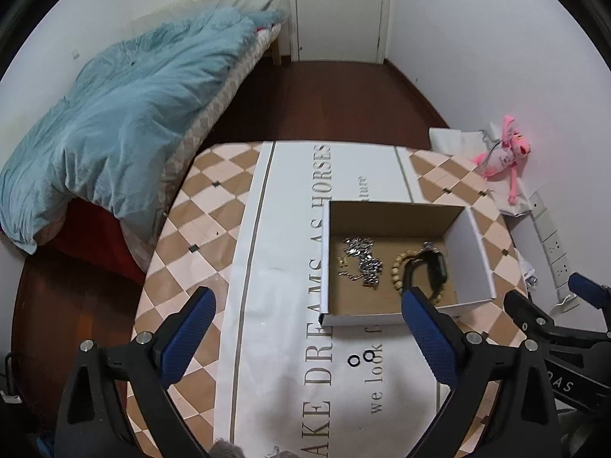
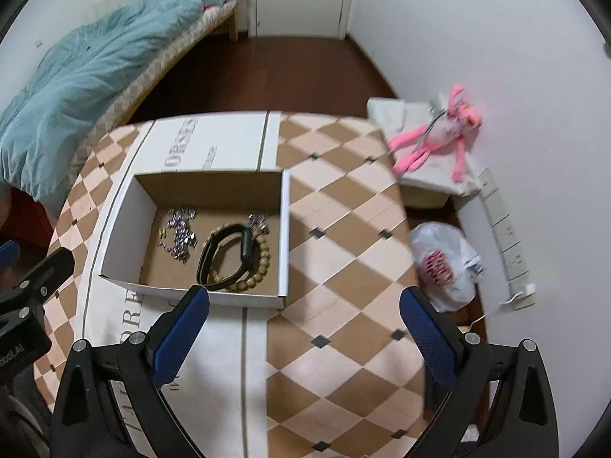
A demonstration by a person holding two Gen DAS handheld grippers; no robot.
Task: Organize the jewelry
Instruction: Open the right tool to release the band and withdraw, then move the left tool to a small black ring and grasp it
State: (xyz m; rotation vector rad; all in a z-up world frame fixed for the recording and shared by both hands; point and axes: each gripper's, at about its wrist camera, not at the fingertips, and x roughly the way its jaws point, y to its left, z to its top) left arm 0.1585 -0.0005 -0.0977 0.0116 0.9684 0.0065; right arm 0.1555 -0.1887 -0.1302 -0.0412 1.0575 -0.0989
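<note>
Jewelry sits inside the cardboard box (image 2: 284,206) — silver chain (image 2: 179,234), bead bracelet (image 2: 256,267), black watch (image 2: 225,255). Left gripper (image 1: 307,337) and right gripper (image 2: 305,337) hang above with fingers spread, empty; sorting looks nearly finished — next, check for strays.

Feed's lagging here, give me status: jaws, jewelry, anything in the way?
Both jaws open, empty. Silver chains, black watch, bead bracelet in cardboard box. Two small black rings left on table runner. Nothing blocking.

Both the left gripper (image 1: 307,311) and the right gripper (image 2: 305,311) look the same — black plastic arms with silver round screws, and blue textured pads (image 1: 189,337) on the fingers.
</note>
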